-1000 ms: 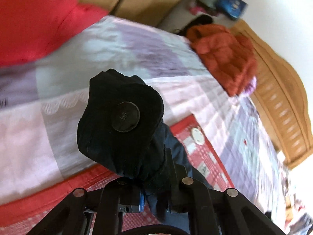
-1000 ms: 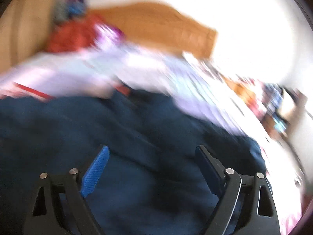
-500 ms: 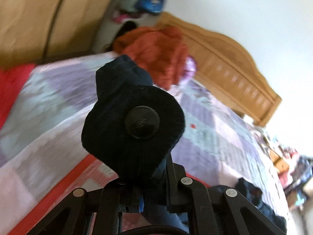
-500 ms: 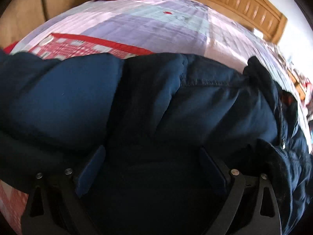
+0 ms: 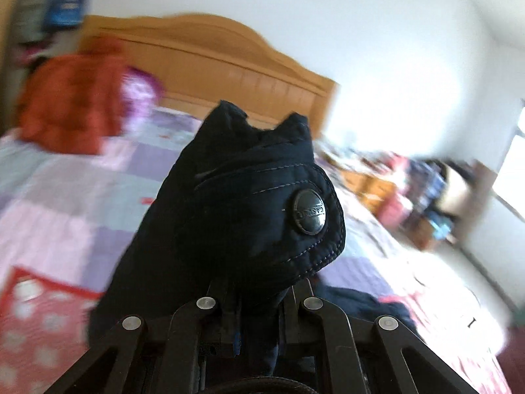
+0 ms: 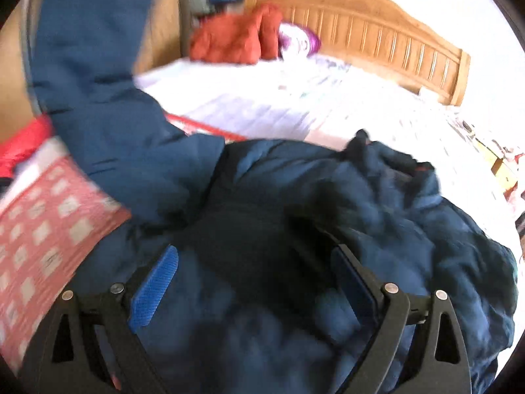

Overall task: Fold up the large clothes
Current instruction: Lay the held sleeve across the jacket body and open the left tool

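A large navy padded jacket (image 6: 377, 236) lies crumpled on the bed. One sleeve (image 6: 98, 75) rises up and to the left in the right wrist view. My left gripper (image 5: 259, 298) is shut on the sleeve's dark cuff (image 5: 249, 203), which carries a metal snap button (image 5: 309, 210) and stands above the fingers, held over the bed. My right gripper (image 6: 256, 279) is open, its blue pads (image 6: 154, 289) spread wide just over the jacket's body, holding nothing.
The bed has a pink and purple patchwork sheet (image 5: 65, 190) and a wooden headboard (image 6: 387, 42). An orange jacket (image 6: 236, 36) and a purple bundle (image 6: 298, 41) lie by the headboard. A red patterned cloth (image 6: 42, 229) lies at left. Clutter (image 5: 426, 197) stands beside the bed at right.
My left gripper has swung right and lifted with the cuff, now facing the headboard. My right gripper has pulled back from the jacket, and the sleeve now rises at left.
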A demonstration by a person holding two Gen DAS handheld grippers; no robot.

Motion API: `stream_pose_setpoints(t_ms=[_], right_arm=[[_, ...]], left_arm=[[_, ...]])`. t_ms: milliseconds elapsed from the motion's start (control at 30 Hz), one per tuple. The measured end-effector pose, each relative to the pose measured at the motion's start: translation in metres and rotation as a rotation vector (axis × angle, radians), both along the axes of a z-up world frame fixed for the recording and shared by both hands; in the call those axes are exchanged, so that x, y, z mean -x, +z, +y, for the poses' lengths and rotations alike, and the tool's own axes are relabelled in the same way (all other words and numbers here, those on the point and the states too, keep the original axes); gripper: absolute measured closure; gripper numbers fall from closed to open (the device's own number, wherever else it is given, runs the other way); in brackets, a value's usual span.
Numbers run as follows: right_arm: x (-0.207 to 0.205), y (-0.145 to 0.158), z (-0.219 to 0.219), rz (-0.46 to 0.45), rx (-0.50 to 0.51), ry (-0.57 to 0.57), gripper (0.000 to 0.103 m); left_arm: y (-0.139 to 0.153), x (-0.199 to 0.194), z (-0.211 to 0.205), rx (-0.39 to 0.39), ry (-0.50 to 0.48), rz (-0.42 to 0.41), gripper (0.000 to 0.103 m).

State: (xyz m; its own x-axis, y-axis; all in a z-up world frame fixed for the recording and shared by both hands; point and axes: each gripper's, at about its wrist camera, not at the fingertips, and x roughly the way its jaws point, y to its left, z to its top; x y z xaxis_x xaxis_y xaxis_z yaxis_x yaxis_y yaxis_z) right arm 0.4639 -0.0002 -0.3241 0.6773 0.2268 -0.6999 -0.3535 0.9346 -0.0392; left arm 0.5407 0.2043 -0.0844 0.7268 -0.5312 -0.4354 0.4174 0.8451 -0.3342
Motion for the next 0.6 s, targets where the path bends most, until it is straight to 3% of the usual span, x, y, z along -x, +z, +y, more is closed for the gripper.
stream_pose_setpoints(t_ms=[167,300,333,500,600], right_arm=[[0.058,0.017,-0.099,-0.033,0.046,-0.114,0.007],[0.092,0.013,-0.192,0.022,0.065,-0.258,0.007],[0.100,0.012,-0.213,0.034,0.076,-0.289,0.007],[0.139,0.008,-0.290,0.062,0.083,-0.412,0.007],[0.159,0.003,-0.321,0.072,0.071,-0.454,0.007]], left_arm=[[-0.028,-0.026,-0.134,0.007,-0.194,0.052,0.094],[-0.091,-0.033,-0.241,-0.039,-0.293,0.143,0.094],[-0.120,-0.031,-0.274,-0.071,-0.319,0.179,0.094],[-0.223,-0.012,-0.360,-0.239,-0.319,0.271,0.093],[-0.253,0.004,-0.376,-0.268,-0.280,0.282,0.092]])
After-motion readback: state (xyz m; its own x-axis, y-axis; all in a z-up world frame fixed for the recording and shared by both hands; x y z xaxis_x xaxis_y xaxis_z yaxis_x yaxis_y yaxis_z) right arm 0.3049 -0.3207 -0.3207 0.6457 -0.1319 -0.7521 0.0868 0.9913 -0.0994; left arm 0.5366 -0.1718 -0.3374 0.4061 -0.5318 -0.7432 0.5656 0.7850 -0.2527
